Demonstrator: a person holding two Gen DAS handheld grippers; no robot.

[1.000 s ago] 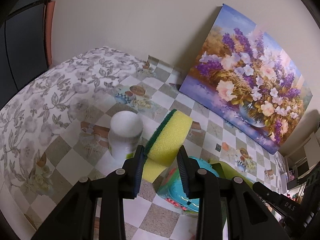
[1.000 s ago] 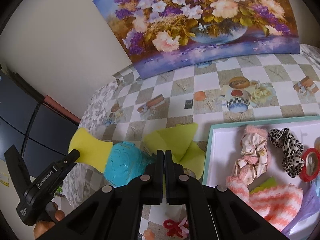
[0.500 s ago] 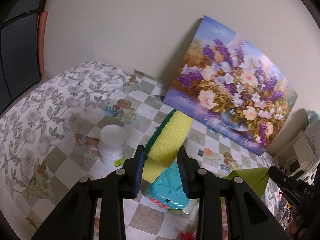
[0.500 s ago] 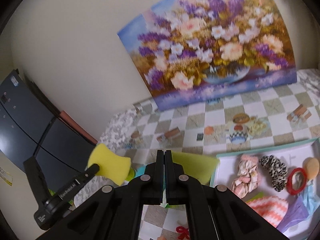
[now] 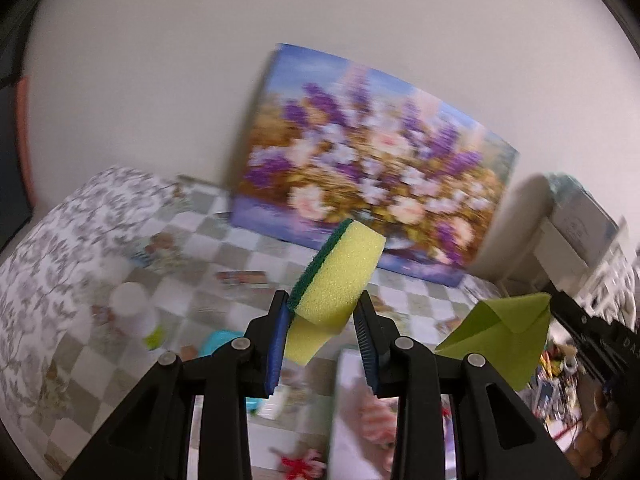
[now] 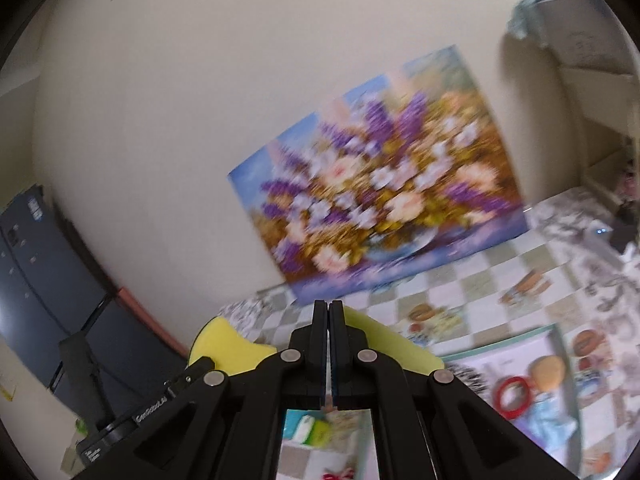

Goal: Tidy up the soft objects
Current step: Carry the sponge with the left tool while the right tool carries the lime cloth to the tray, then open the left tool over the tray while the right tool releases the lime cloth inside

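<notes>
- Both tools are up and travelling now: a second ago they hung low over the table, and the blur in both views says they are swinging fast.
- The left gripper [image 5: 322, 312] stays clamped on the yellow sponge [image 5: 340, 282], its green scouring face turned toward 10 o'clock, foam bulging between the jaws.
- The right gripper [image 6: 329, 312] has its fingers pressed together on the green cloth [image 6: 384, 336]; from the left wrist that cloth [image 5: 504, 332] hangs folded off at 3 o'clock.
- The teal toy [image 5: 220, 340] that filled the lower frame a second ago has slid down to 7 o'clock, nearly hidden behind the left fingers, and the white jar [image 5: 134, 312] has drifted to 9 o'clock.
- The teal-rimmed box [image 6: 516, 342] sits at 4 o'clock in the right view, with a red ring [image 6: 514, 392] and what looks like a tan puff inside, though the smear makes that hard to call.
- My read: both pickups are done and this is the carry, with sponge and cloth heading for that box.
</notes>
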